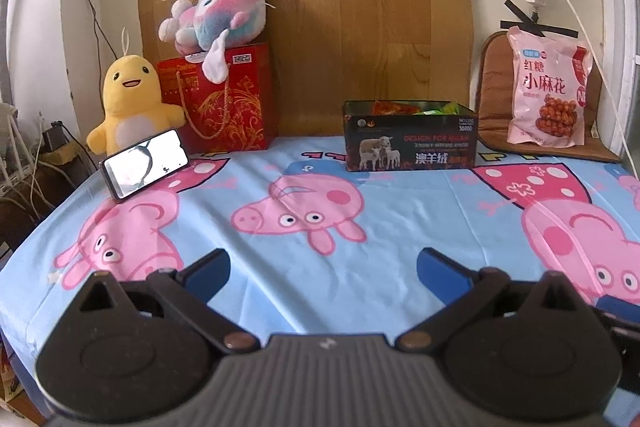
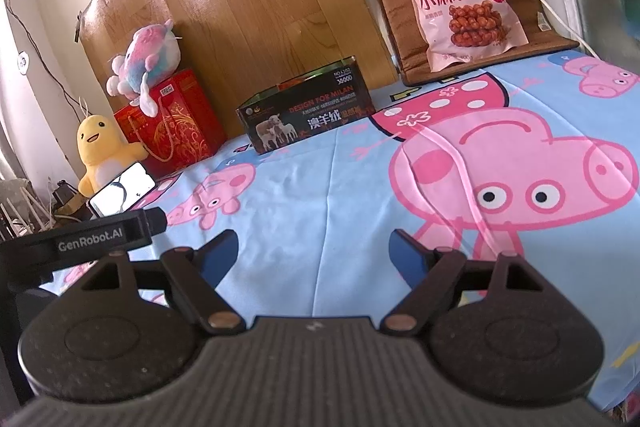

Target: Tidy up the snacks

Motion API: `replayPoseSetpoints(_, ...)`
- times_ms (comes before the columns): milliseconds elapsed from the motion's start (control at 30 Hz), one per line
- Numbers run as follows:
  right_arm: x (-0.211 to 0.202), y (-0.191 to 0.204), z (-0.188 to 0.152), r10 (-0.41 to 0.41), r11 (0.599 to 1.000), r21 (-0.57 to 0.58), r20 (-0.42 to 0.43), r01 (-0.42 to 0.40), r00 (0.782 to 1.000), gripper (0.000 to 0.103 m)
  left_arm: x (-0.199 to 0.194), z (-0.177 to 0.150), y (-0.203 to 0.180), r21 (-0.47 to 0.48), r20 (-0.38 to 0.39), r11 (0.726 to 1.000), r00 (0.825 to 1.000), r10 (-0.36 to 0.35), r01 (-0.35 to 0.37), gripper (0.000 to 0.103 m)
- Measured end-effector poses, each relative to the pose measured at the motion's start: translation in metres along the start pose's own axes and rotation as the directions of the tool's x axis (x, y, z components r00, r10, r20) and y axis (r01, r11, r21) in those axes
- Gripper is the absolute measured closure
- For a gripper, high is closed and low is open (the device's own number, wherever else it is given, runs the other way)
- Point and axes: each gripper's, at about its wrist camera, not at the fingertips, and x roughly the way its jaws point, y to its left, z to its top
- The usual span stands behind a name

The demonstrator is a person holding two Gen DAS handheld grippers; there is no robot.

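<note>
A dark box [image 1: 410, 137] printed with sheep stands at the back of the table and holds several orange and green snack packets [image 1: 416, 107]. It also shows in the right wrist view [image 2: 306, 109]. A pink snack bag [image 1: 548, 89] leans on a brown cushion at the back right, also seen in the right wrist view [image 2: 460, 1]. My left gripper [image 1: 322, 271] is open and empty, low over the cartoon-pig cloth, well in front of the box. My right gripper [image 2: 314, 255] is open and empty over the cloth. The left gripper's body [image 2: 80, 239] shows at the left of the right wrist view.
A red gift bag [image 1: 224, 103] with a pastel plush [image 1: 218, 15] on top stands at the back left. A yellow plush [image 1: 130, 99] and a propped phone [image 1: 146, 163] sit beside it. A wood-pattern board [image 1: 320, 7] covers the wall. Cables hang at the right.
</note>
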Motion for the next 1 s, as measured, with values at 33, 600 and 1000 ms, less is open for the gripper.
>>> replayPoseSetpoints(33, 0.000, 0.000, 0.000, -0.001, 1.000, 0.000, 0.000, 0.001, 1.000, 0.018, 0.000, 0.000, 0.001, -0.002, -0.004, 1.000, 1.000, -0.002, 0.002, 0.000)
replayPoseSetpoints(600, 0.001, 0.001, -0.002, -0.008, 1.000, -0.011, -0.001, 0.008, 1.000, 0.018, 0.005, -0.003, 0.000, 0.025, -0.024, 1.000, 1.000, -0.005, 0.006, 0.000)
replayPoseSetpoints(1000, 0.001, 0.000, -0.002, -0.017, 0.999, -0.032, 0.001, 0.017, 1.000, 0.018, 0.017, -0.011, 0.005, 0.016, -0.082, 0.998, 0.994, -0.066, 0.068, 0.000)
